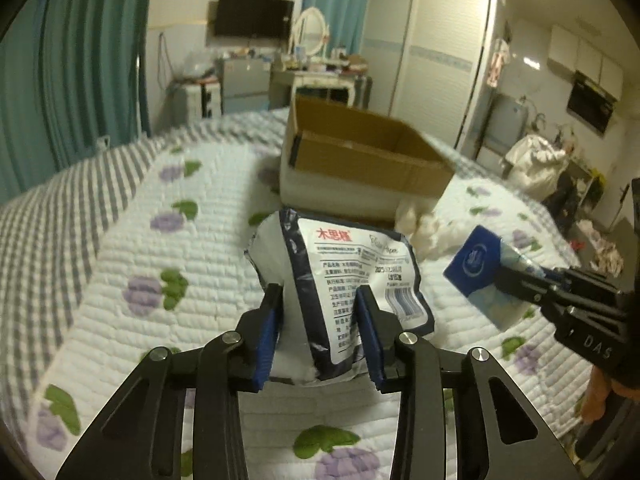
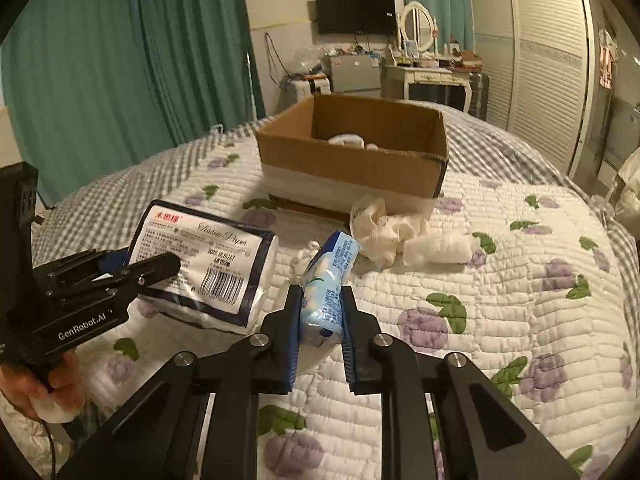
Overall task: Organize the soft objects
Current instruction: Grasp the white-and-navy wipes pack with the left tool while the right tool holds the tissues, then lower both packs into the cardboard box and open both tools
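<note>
My left gripper (image 1: 320, 300) is shut on a large white tissue paper pack (image 1: 352, 272) with dark blue edges, held above the quilt; it also shows in the right wrist view (image 2: 208, 260). My right gripper (image 2: 322, 300) is shut on a small blue tissue packet (image 2: 328, 276), seen in the left wrist view (image 1: 484, 272) too. An open cardboard box (image 2: 352, 168) stands on the bed beyond, with something white inside. Crumpled white cloths (image 2: 400, 232) lie in front of the box.
The bed is covered by a white quilt (image 2: 500, 280) with purple flowers. Green curtains (image 2: 100, 72) hang to the left. A dressing table (image 2: 432, 76), TV and white wardrobe (image 2: 552, 48) stand beyond the bed.
</note>
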A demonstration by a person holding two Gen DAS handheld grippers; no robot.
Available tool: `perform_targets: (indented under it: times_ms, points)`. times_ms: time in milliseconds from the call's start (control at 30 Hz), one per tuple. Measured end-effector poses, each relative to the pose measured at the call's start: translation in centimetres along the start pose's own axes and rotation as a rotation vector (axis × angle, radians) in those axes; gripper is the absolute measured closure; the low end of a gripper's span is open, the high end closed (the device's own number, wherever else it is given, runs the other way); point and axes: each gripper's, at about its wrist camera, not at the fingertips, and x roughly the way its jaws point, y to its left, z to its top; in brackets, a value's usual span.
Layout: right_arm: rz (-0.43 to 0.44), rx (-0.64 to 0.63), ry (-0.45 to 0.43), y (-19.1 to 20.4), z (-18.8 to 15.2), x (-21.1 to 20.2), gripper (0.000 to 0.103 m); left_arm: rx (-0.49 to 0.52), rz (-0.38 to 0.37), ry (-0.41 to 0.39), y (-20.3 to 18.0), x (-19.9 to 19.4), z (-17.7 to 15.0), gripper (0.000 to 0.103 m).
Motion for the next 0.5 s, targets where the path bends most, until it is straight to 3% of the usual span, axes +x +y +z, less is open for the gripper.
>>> perform_targets:
  times_ms: [267, 500]
  points:
    - [0.005, -0.016, -0.109, -0.6, 3.7, -5.0, 0.086, 0.01, -0.001, -0.098, -1.3, -3.4, 5.2, 0.067]
    - [-0.019, -0.051, -0.198, -2.0, 9.8, -6.9, 0.086, 0.049, -0.003, -0.164, -2.7, -2.4, 10.9, 0.067]
